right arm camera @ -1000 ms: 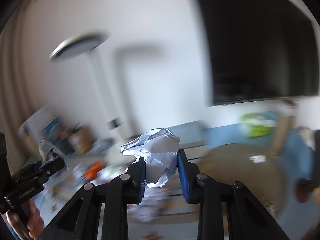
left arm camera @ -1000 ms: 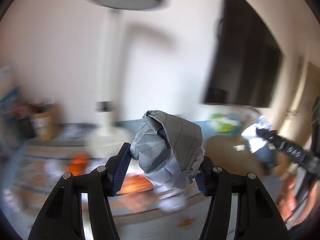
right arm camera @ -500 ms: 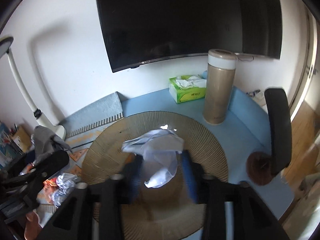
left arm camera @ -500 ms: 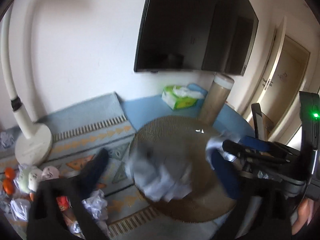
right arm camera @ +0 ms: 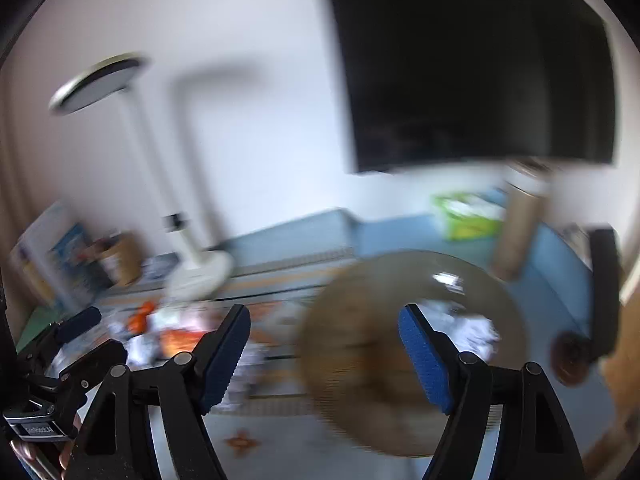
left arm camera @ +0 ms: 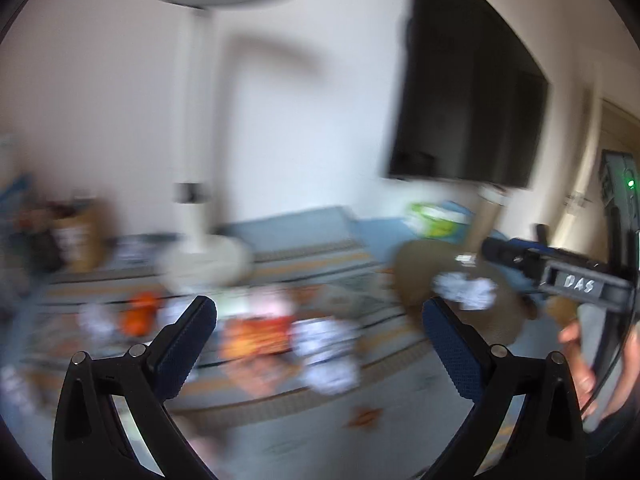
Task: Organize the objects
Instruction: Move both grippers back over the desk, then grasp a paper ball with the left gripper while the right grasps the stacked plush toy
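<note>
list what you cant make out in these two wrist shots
- Left wrist view: the orange and white clutter on the patterned mat is smeared by motion blur; the items cannot be identified.
- Right wrist view: the white scraps on the round woven tray are blurred and partly hidden behind the right claw; their number is unclear.
- Both views: the frame's lower edge cuts off the claw bodies.

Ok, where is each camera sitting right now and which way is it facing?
Left wrist: sits on the left gripper, facing the cluttered mat and white lamp; open, empty jaws, the right gripper and a hand show.
Right wrist: sits on the right gripper, facing the round woven tray; jaws opening, empty; left gripper at lower left.
Shared: lamp, tray, dark screen, green tissue box.
</note>
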